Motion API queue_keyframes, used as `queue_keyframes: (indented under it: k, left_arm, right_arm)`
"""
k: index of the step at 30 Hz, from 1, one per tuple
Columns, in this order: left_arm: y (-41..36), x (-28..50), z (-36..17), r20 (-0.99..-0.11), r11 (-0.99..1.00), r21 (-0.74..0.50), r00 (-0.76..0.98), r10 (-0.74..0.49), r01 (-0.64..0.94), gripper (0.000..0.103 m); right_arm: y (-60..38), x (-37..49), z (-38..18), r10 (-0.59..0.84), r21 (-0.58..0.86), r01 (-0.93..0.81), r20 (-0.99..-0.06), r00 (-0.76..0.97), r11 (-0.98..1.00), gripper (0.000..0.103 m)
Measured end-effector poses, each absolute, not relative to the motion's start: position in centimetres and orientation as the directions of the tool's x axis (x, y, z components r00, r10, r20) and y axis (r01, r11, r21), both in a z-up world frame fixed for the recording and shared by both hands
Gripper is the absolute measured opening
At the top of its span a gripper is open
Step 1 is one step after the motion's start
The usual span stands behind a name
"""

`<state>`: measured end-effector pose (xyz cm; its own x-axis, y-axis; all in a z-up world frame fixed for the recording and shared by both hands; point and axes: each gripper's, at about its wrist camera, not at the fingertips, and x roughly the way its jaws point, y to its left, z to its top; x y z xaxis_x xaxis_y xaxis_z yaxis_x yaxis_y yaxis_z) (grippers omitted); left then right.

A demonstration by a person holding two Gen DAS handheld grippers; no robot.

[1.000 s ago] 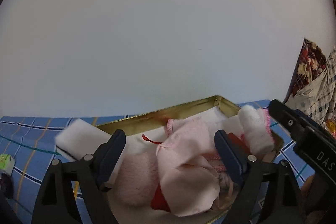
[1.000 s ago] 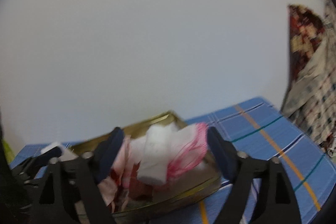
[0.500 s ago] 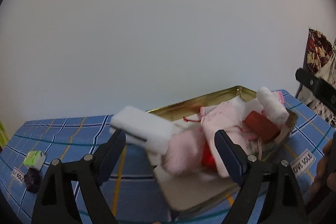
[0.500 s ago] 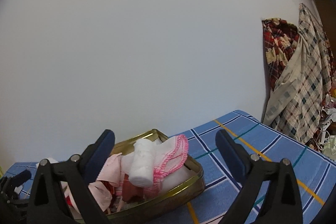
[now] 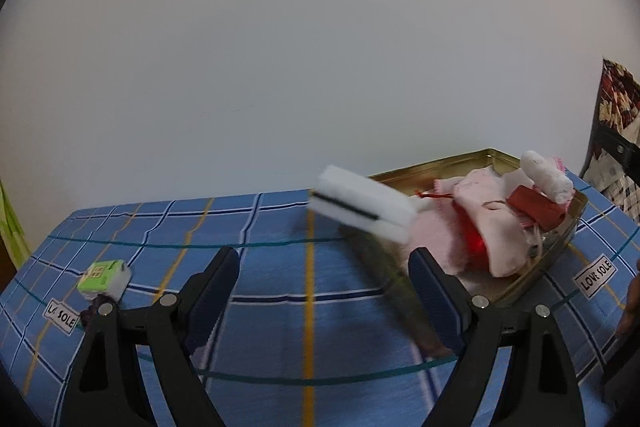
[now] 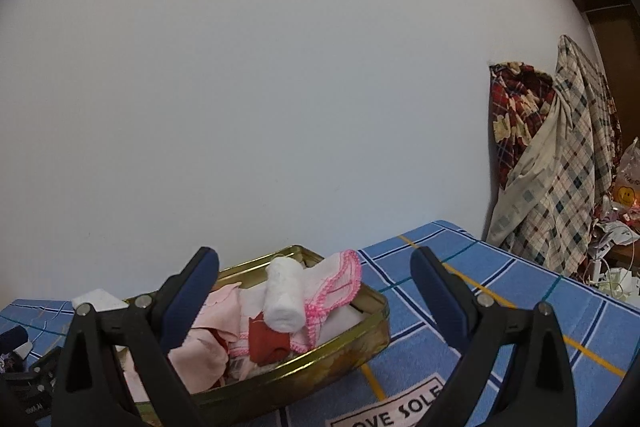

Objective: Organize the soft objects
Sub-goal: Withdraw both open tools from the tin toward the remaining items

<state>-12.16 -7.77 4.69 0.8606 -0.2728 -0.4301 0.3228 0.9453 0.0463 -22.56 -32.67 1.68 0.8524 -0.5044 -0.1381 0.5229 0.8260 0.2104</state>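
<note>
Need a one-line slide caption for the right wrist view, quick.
Open right gripper poised before a gold tin on a blue plaid cloth, packed with pink cloths and a rolled white towel.

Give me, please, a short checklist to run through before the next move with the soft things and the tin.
1. Left gripper open and holding nothing: ok.
2. Right gripper open and holding nothing: ok.
3. White sponge fully inside the tin: not ok, it sticks out over the rim.
4. White roll resting in the tin: ok, it lies on top of the pile.
5. Pink cloth inside the tin: cannot tell, one fold may hang over the edge.
6. Green packet clear of the tin: ok.
</note>
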Motion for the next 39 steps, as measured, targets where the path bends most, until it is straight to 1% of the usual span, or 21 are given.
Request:
queue_keyframes:
  k: [6,14,21,28,39]
  left_arm:
    - [-6.2,-12.2,4.7,-0.429,0.948,0.051,0.864,-0.263,0.314,0.088]
    - [-4.4,-12.5,4.7,-0.418,0.949,0.075,0.874,-0.249,0.306,0.088]
    - [-1.8,-12.2,4.7,-0.422,0.958,0.068,0.878,-0.225,0.278,0.088]
    - [0.9,-11.4,4.6,-0.418,0.967,0.08,0.889,-0.188,0.242,0.088]
    - [6.4,-9.0,4.2,-0.425,0.982,0.078,0.897,-0.122,0.17,0.088]
  right_arm:
    - [-31.3,-23.7,1.4,-0.497,0.241,0.522,-0.163,0.853,0.818,0.099]
    - [-27.8,-23.9,1.3,-0.473,0.208,0.501,-0.17,0.864,0.84,0.099]
    - [-25.0,-23.1,1.1,-0.426,0.2,0.461,-0.192,0.884,0.865,0.099]
    - [-21.5,-21.7,1.0,-0.364,0.194,0.4,-0.198,0.91,0.896,0.099]
    - [-14.3,-17.9,0.8,-0.217,0.187,0.261,-0.228,0.949,0.947,0.099]
